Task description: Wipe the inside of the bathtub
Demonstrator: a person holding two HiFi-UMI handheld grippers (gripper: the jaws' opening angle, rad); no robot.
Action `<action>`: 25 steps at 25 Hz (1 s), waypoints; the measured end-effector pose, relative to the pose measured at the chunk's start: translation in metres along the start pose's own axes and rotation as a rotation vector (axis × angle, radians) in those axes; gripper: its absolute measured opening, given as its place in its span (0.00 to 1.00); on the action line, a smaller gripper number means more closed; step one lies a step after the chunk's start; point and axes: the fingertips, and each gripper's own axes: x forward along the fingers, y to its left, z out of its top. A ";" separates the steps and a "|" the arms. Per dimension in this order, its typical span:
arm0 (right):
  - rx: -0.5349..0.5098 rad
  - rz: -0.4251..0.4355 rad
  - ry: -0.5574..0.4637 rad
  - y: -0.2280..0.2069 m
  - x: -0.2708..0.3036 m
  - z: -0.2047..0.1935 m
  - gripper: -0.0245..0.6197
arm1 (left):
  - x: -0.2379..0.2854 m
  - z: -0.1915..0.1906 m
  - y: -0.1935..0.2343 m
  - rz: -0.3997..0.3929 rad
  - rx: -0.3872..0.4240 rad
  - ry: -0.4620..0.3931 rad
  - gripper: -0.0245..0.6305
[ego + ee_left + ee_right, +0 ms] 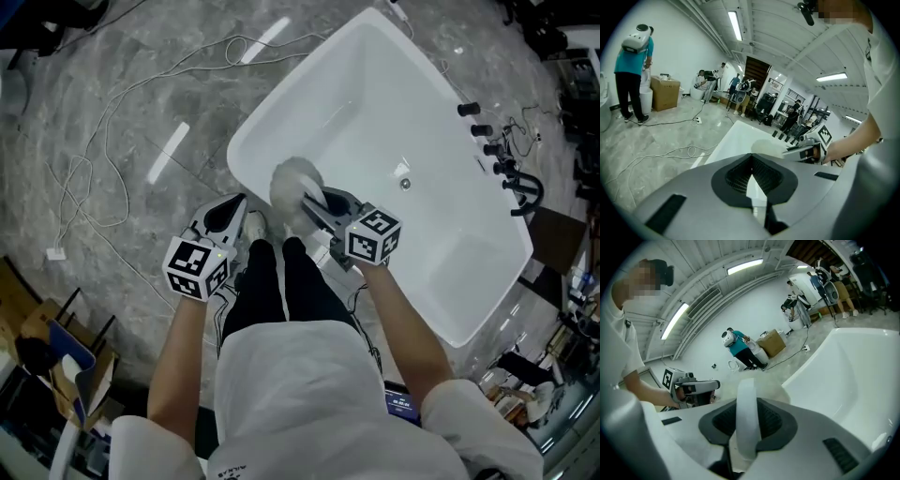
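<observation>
The white bathtub (441,122) lies slantwise ahead of me, its near end at my feet. My right gripper (314,202) reaches over that near rim, shut on the white strap (745,418) of a fluffy white wiping pad (293,183). The pad hangs just inside the tub's near end. In the right gripper view the pad (761,386) bulges beyond the jaws, with the tub wall (848,376) to the right. My left gripper (232,211) hovers outside the tub, left of the pad, shut with nothing in it. From the left gripper (752,176) I see the pad (768,146) and the tub rim (736,136).
Black tap fittings (487,141) line the tub's right rim and a drain (405,183) sits in its floor. White cables (94,178) loop over the marble floor to the left. My legs and shoes (255,225) stand against the tub's near end. People and a cardboard box (664,91) are far off.
</observation>
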 end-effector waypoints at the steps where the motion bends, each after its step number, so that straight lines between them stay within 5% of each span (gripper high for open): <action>1: 0.011 0.009 0.009 -0.009 0.007 -0.004 0.18 | 0.007 -0.002 0.004 0.013 0.000 0.003 0.05; 8: 0.059 0.075 0.070 -0.056 0.065 -0.040 0.18 | 0.039 -0.028 0.037 0.116 -0.034 -0.004 0.05; 25: 0.097 0.251 0.136 -0.120 0.161 -0.082 0.18 | 0.091 -0.083 0.078 0.190 -0.084 -0.040 0.05</action>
